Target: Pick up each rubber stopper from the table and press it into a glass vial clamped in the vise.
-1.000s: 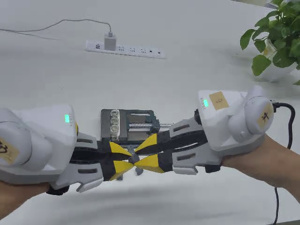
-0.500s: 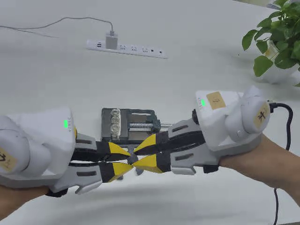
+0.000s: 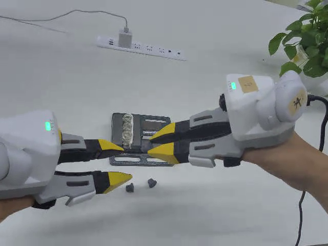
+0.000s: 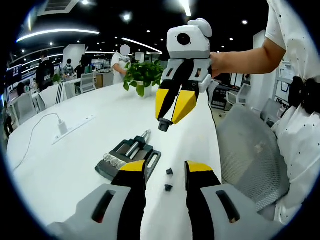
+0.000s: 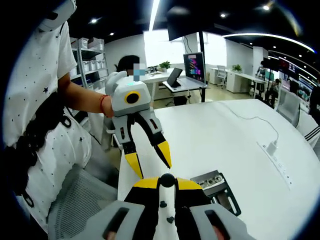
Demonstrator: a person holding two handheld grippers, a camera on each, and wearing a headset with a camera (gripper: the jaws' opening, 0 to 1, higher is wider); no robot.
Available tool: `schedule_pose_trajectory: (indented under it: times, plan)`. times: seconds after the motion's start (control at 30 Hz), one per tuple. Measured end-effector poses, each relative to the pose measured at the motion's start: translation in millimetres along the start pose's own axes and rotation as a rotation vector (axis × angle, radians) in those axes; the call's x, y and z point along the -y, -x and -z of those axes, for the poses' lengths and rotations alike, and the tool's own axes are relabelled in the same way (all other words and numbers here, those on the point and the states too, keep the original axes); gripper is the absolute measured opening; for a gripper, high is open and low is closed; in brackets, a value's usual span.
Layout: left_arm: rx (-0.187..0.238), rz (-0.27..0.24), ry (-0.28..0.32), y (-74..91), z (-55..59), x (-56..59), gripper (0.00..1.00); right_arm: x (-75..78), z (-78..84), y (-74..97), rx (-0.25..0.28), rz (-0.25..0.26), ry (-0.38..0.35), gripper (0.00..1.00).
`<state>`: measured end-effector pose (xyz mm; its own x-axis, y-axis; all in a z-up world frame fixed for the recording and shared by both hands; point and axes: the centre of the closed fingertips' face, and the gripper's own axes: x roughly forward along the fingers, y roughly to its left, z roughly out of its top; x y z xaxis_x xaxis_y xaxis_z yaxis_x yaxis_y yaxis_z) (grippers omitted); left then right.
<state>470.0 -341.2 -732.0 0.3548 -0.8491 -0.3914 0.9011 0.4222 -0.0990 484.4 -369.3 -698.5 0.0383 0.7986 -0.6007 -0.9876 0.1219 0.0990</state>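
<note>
Head view: the right hand-held gripper (image 3: 152, 144) is closed on a rubber stopper (image 4: 163, 125), raised above the counter (image 3: 215, 82) near the vise (image 3: 156, 125) that clamps the glass vials (image 3: 126, 131). The left hand-held gripper (image 3: 126, 163) has its jaws spread and empty. Two loose stoppers (image 3: 129, 188) lie on the counter in front of the vise.

I have the vise (image 3: 154, 124) mid-desk (image 3: 230, 61), vials (image 3: 126, 130) in a row at its left end. Two loose stoppers (image 3: 130, 188) lie side by side on the desk just in front of it. The left gripper (image 3: 124, 162) reaches in from the left, jaws apart. The right gripper (image 3: 149, 144) reaches in from the right, over the vise, with a stopper (image 5: 167, 180) between its jaws. Power strip (image 3: 138, 47) well behind; plant (image 3: 307, 46) back right.
</note>
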Motion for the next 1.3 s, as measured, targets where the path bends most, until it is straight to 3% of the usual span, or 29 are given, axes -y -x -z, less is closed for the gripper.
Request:
schedule_pose_trajectory:
  times: [0.37, 0.5, 0.77, 1.13, 1.3]
  plan:
    - [-0.015, -0.079, 0.007, 14.3, 18.0, -23.8, 0.45, 37.8, -4.1, -14.1, -0.067, 0.053, -0.004, 0.06]
    - [-0.013, -0.095, 0.016, 15.9, 23.4, -28.6, 0.53, 60.1, -1.6, -23.8, -0.114, 0.075, -0.003, 0.06]
    - [-0.011, -0.135, 0.021, 21.3, 31.4, -41.2, 0.64, 88.5, 8.0, -44.4, -0.207, 0.088, 0.012, 0.06]
    - [0.042, -0.140, 0.049, 21.9, 34.6, -47.3, 0.79, 107.6, 30.1, -71.7, -0.333, 0.069, 0.043, 0.06]
    - [0.037, -0.142, 0.059, 20.1, 40.2, -50.4, 0.83, 113.5, 35.4, -80.8, -0.378, 0.054, 0.061, 0.06]
